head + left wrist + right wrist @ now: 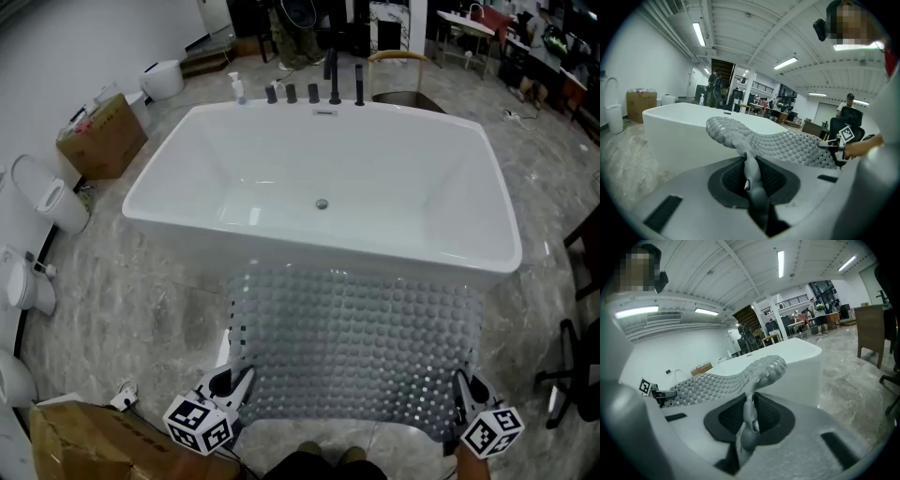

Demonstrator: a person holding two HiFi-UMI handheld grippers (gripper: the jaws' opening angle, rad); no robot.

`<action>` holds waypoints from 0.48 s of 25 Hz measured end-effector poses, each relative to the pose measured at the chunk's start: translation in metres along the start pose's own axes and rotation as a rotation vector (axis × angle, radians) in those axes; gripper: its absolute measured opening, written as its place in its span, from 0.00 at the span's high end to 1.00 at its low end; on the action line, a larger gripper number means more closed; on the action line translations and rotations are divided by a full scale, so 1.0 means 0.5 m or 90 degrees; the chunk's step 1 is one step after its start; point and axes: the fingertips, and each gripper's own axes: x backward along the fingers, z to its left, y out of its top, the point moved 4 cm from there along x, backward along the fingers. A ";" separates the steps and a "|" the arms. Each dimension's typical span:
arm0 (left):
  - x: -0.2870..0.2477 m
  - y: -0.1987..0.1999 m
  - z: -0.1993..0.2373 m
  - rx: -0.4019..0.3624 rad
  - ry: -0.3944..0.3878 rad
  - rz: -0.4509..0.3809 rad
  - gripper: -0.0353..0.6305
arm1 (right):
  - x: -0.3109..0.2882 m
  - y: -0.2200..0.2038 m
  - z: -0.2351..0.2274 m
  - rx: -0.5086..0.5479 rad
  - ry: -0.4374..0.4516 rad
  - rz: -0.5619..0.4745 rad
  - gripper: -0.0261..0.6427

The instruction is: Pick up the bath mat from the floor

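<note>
A grey bath mat [356,342] with rows of round bumps and holes hangs lifted off the floor, stretched flat between my two grippers in front of a white bathtub [328,183]. My left gripper [232,389] is shut on the mat's near left corner, and the bath mat [787,143] runs away from its jaws towards the other gripper. My right gripper [466,392] is shut on the near right corner, where the bath mat [736,378] bunches between its jaws. The mat's far edge lies against the tub's near rim.
Black taps [323,89] line the tub's far rim. Cardboard boxes stand at far left [101,136] and near left [103,441]. White toilets [42,197] line the left wall. A chair [577,356] stands at right. The floor [141,300] is grey marble.
</note>
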 end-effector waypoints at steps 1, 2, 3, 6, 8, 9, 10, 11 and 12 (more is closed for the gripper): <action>0.009 0.012 -0.004 0.000 0.000 -0.003 0.87 | 0.010 0.014 0.007 0.001 0.000 -0.003 0.90; 0.018 0.024 -0.007 -0.001 0.000 -0.005 0.87 | 0.020 0.026 0.014 0.001 0.000 -0.006 0.90; 0.027 0.036 -0.011 -0.002 -0.001 -0.007 0.87 | 0.029 0.038 0.021 0.000 0.000 -0.009 0.90; 0.057 0.075 -0.024 -0.002 -0.002 -0.016 0.87 | 0.060 0.074 0.045 -0.002 0.002 -0.019 0.90; 0.079 0.104 -0.037 -0.003 -0.001 -0.024 0.87 | 0.081 0.103 0.064 0.002 0.007 -0.024 0.90; 0.091 0.120 -0.044 -0.006 0.000 -0.028 0.87 | 0.093 0.116 0.073 0.005 0.009 -0.027 0.90; 0.104 0.138 -0.051 -0.009 0.003 -0.032 0.87 | 0.106 0.129 0.081 0.005 0.012 -0.030 0.90; 0.118 0.155 -0.057 -0.013 0.004 -0.036 0.87 | 0.120 0.141 0.090 0.004 0.013 -0.034 0.90; 0.132 0.169 -0.061 -0.018 0.004 -0.042 0.87 | 0.135 0.153 0.099 0.001 0.015 -0.039 0.90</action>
